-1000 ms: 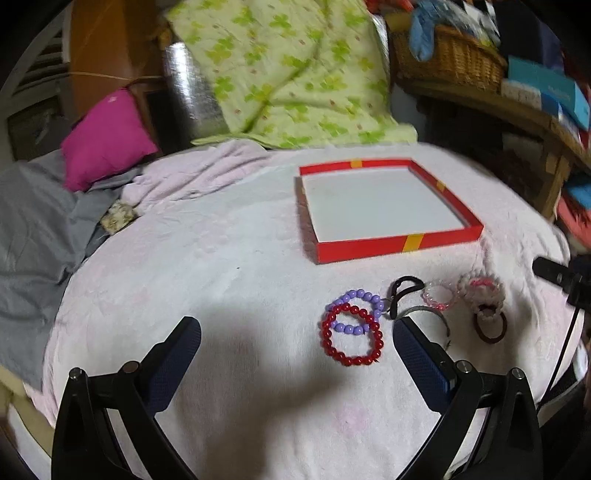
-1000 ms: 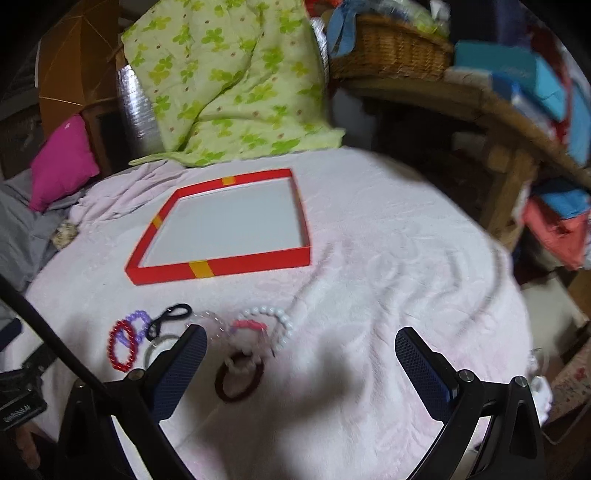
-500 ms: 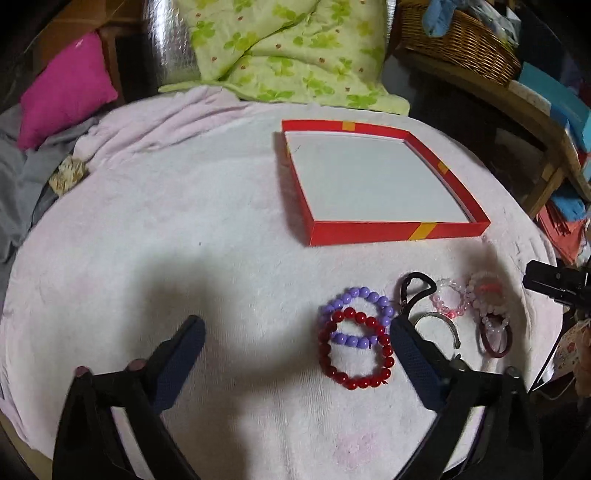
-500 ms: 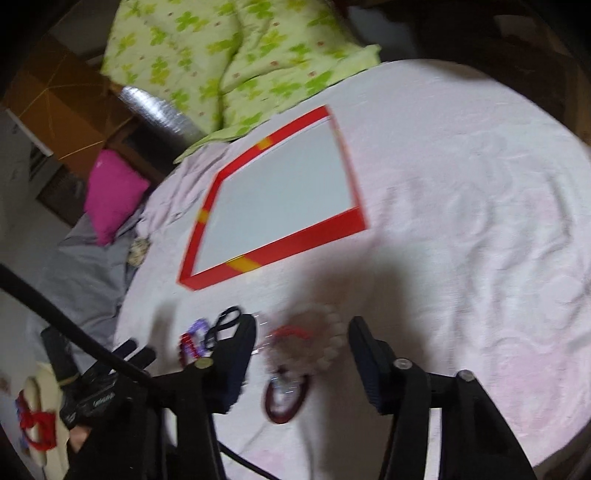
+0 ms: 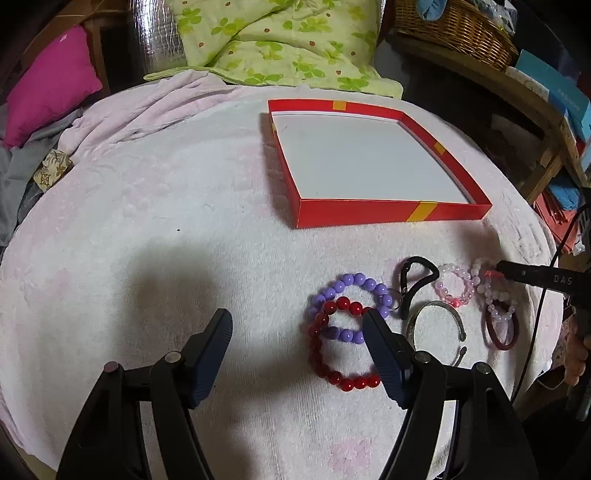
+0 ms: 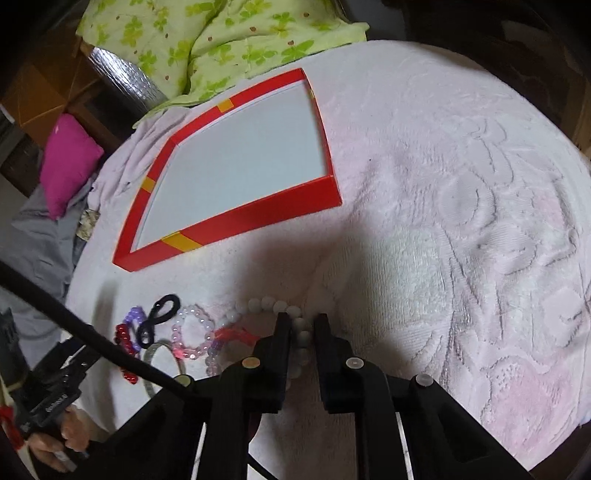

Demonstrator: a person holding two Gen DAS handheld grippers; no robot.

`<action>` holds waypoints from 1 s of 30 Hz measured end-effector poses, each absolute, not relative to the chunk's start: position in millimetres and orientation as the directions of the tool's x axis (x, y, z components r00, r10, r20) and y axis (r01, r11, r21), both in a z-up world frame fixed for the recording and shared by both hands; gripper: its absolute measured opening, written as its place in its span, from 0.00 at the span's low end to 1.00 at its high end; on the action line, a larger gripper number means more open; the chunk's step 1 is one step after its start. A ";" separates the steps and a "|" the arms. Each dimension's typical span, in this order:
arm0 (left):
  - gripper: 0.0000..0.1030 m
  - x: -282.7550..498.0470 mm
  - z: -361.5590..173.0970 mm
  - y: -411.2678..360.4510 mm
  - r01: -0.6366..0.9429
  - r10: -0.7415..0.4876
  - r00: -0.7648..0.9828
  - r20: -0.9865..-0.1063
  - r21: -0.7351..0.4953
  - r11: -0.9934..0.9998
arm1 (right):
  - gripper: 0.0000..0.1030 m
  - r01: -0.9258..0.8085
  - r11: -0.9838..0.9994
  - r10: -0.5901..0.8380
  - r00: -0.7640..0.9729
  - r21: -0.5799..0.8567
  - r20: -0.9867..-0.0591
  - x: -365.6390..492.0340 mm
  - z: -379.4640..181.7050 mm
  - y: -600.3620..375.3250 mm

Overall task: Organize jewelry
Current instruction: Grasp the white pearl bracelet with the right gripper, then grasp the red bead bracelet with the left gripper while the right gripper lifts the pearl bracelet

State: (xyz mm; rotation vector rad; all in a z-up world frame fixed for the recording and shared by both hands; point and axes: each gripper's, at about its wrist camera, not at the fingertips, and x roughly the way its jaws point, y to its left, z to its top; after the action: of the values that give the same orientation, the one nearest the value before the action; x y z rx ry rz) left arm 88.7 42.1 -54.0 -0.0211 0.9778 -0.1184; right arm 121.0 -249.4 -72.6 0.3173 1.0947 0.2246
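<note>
Several pieces of jewelry lie in a row on the pink towel in front of a shallow red box (image 5: 388, 214) (image 6: 258, 218) with a white floor. My left gripper (image 5: 297, 325) hangs low over the red bead bracelet (image 5: 343, 382), which overlaps a purple one (image 5: 354, 280). Its jaws are closing; the right finger covers the red bracelet's right side, the left finger stands well clear. My right gripper (image 6: 302, 321) (image 5: 502, 267) is closing on the white bead bracelet (image 6: 266, 302), whose beads fill the narrow gap between its fingers.
Also in the row are a black clip (image 5: 417, 266), a pink crystal bracelet (image 5: 454, 280), a silver bangle (image 5: 436, 306) and a dark hair tie (image 5: 498, 339). A green quilt (image 5: 280, 44) and a magenta pillow (image 5: 48, 96) lie behind. A wicker basket (image 5: 458, 29) stands on a shelf at the right.
Both grippers have come down and closer to the jewelry. The right jaws went from wide open to nearly together around the white bracelet. The left jaws have narrowed somewhat.
</note>
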 end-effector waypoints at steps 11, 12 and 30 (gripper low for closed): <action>0.72 94.8 -61.0 35.5 0.117 -0.123 0.562 -0.818 -0.068 0.991 | 0.10 -0.028 0.897 0.365 0.607 0.440 -0.706 107.3 -37.2 -268.4; 0.72 95.1 -61.3 32.3 0.127 -0.119 0.563 -0.818 -0.057 0.990 | 0.10 -0.022 0.892 0.370 0.610 0.451 -0.701 106.5 -37.3 -270.7; 0.57 89.4 -73.7 35.9 0.249 -0.231 0.494 -0.838 -0.118 0.961 | 0.10 -0.012 0.850 0.429 0.594 0.526 -0.680 108.8 -49.8 -272.0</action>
State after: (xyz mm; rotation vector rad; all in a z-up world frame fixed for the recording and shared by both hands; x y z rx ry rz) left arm 89.4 35.9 -73.7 0.0197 1.0129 -0.2908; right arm 108.8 -272.0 -49.9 0.5073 0.9062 0.2691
